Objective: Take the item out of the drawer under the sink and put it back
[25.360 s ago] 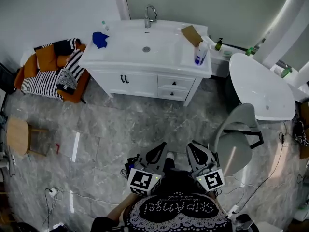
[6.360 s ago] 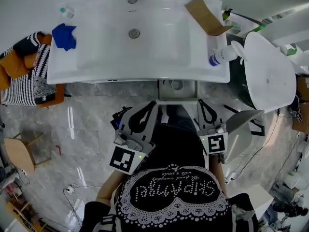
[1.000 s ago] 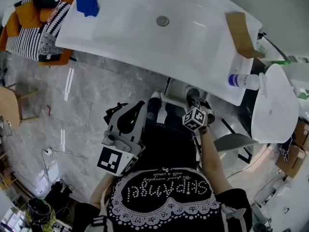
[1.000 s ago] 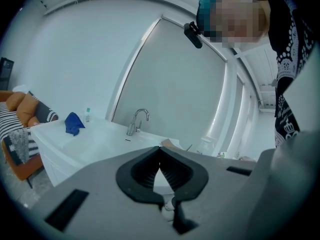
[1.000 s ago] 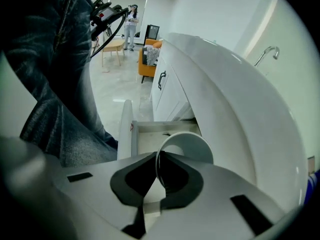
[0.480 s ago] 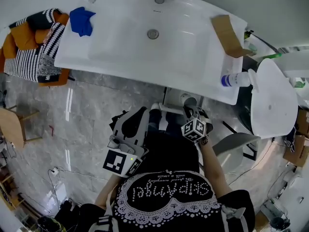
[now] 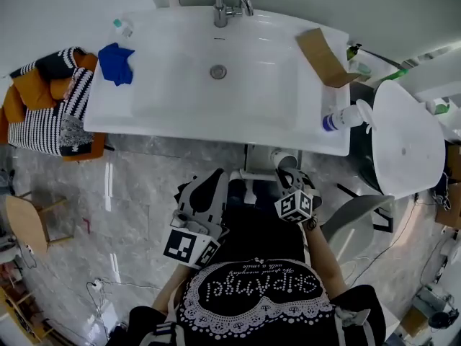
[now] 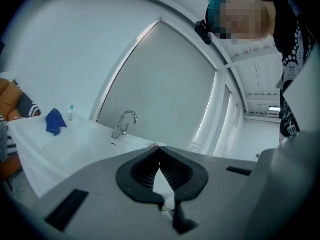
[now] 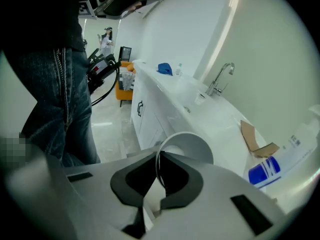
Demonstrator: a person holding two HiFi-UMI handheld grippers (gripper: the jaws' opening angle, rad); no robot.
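A white cup hangs over the open drawer under the right part of the sink counter. My right gripper is shut on the cup's thin rim. In the right gripper view the rim runs between the closed jaws of my right gripper and the cup opens away from the camera. My left gripper is held lower left of the drawer, shut and holding nothing. The left gripper view shows my left gripper with nothing between its jaws.
On the counter lie a blue cloth, a cardboard piece and a blue-white bottle. The faucet stands at the back. A white toilet is at right, a striped chair at left.
The head view has swung, so the sink sits more squarely ahead. My right gripper keeps its hold on the cup by the open drawer. The left gripper stays shut.
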